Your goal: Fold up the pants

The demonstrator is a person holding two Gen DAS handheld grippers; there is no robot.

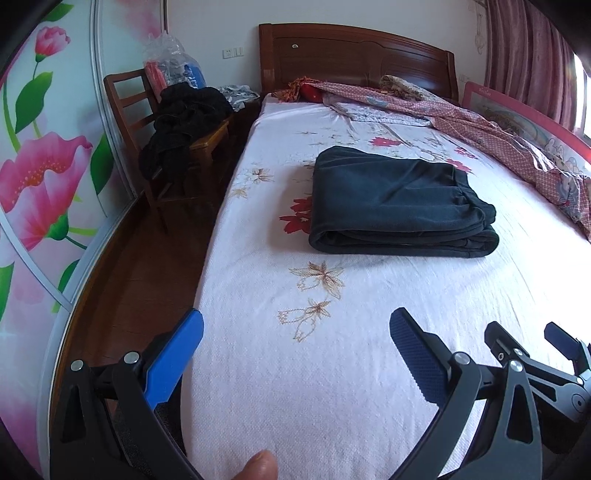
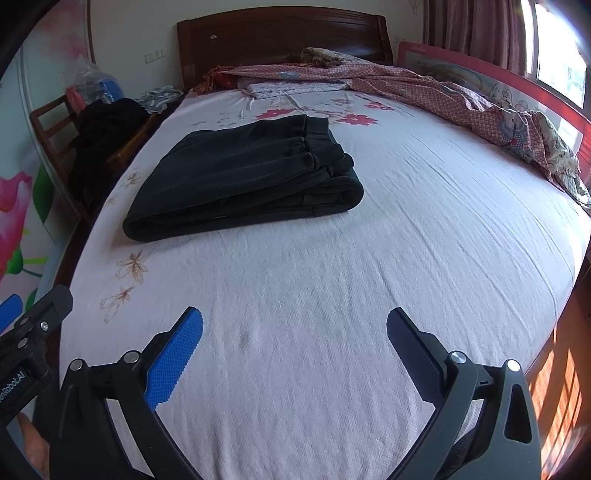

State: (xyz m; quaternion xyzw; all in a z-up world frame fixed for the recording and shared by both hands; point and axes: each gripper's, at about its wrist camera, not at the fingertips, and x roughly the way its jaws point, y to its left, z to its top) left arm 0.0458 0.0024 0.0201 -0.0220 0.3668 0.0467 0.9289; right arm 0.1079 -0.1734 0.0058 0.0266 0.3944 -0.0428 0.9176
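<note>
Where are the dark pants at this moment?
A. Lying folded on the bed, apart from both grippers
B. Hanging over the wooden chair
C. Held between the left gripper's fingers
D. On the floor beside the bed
A: the dark pants lie as a folded stack on the bed, with the left gripper and right gripper both open and empty nearer the camera.

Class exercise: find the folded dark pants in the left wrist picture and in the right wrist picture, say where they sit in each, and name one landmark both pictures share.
Left wrist view: the folded pants lie right of centre, in the upper half, on the bed sheet.
Right wrist view: the folded pants lie left of centre, in the upper half.
Shared landmark: the wooden headboard beyond them.
</note>
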